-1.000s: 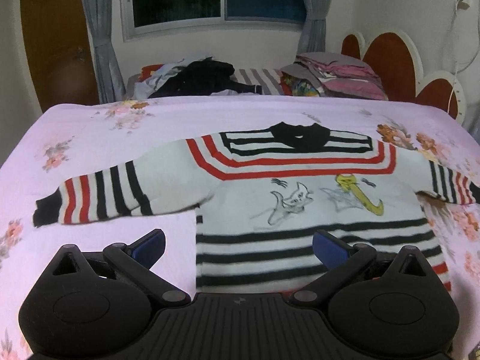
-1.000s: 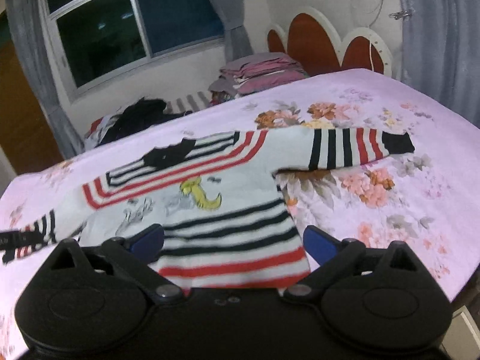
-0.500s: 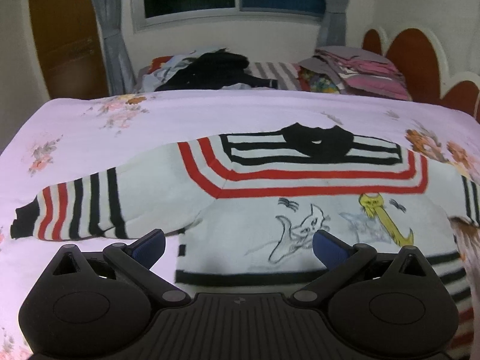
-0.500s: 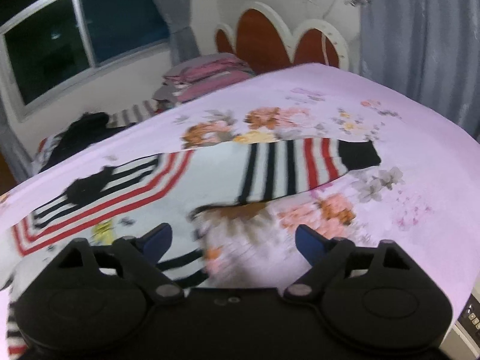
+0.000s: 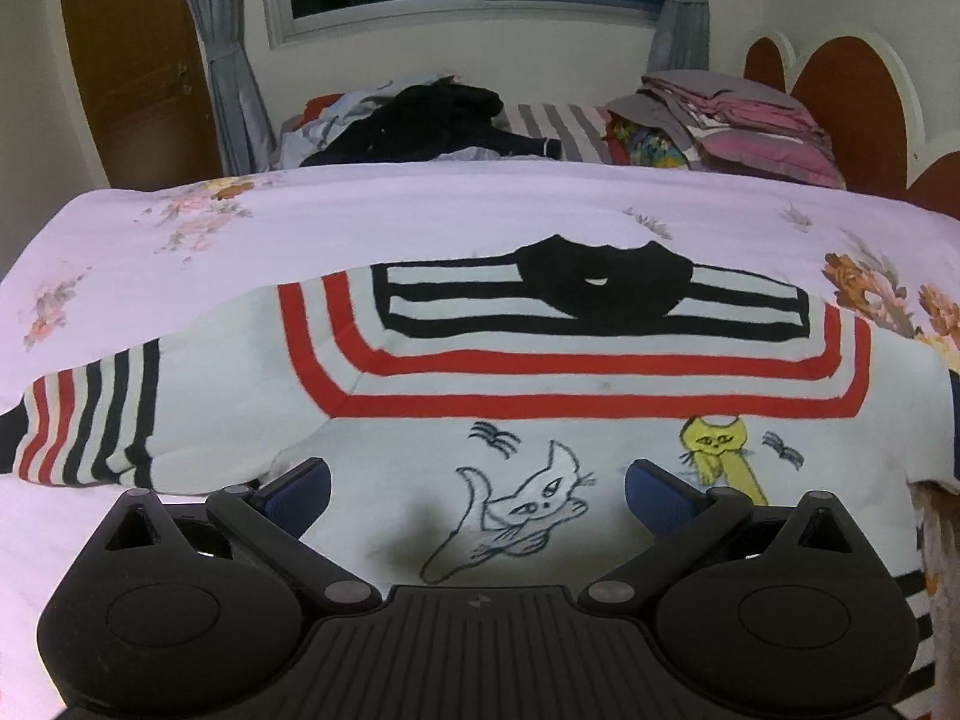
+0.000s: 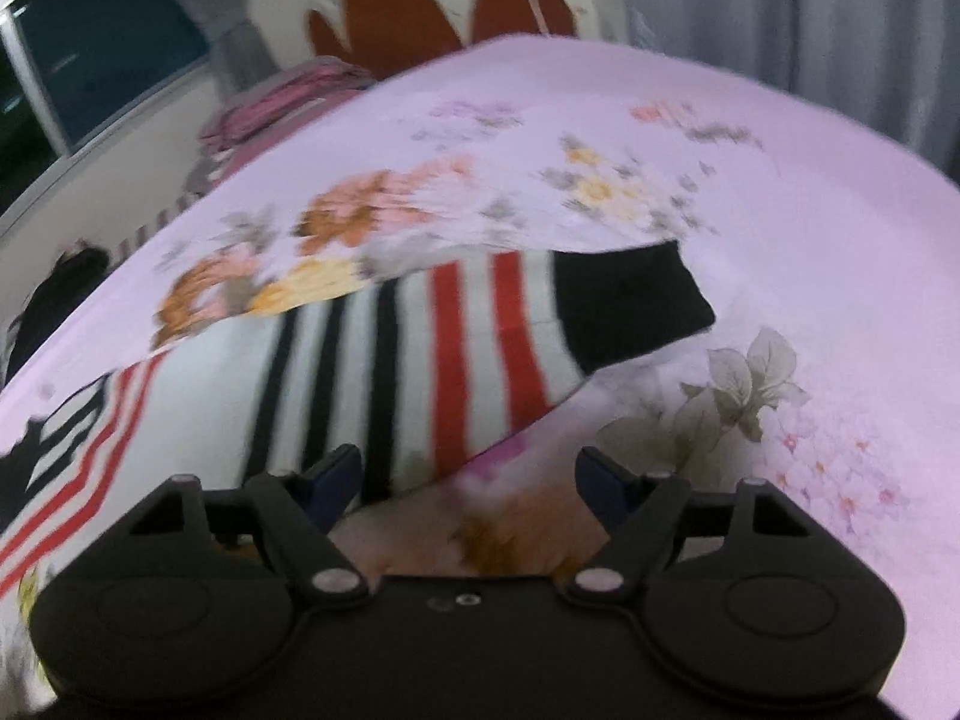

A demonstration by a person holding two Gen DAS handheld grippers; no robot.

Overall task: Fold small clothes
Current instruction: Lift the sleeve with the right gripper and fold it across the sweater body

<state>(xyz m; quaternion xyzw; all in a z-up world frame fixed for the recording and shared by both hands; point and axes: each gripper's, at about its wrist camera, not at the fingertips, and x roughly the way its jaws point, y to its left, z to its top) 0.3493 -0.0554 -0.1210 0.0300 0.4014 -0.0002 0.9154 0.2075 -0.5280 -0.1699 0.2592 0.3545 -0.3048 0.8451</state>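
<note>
Left wrist view.
- My left tongs: jaws wide apart, nothing between the blue pads, nothing held. They hover low over the sweater's chest.
- Sweater: white knit with red and black stripes, black collar toward the far edge of the bed, lying flat and face up mid-bed. A white cat drawing sits between my pads; a yellow cat drawing lies just beside the right pad.
- Left sleeve: stretched out toward the left edge of the bed, cuff partly cut off by the frame.
- Bed: pink floral sheet.
- Beyond the far edge: a loose clothes heap and a folded pile.

Right wrist view (blurred).
- My right tongs: jaws have just been closing but are still well apart; the pads press on nothing. The lower edge of the right sleeve runs between them, the left pad just over the striped cloth, the right pad over bare sheet.
- Black cuff: points toward the right edge of the bed.

Risks, as I judge them.
- The right jaws straddle sleeve and sheet; closing here could pinch the sheet along with the knit and drag the bedding into the fold.
- A bite on one layer only would let the sleeve twist.
- The left tongs stand over the flat chest with no edge to take; closing there would bunch the front.
</note>
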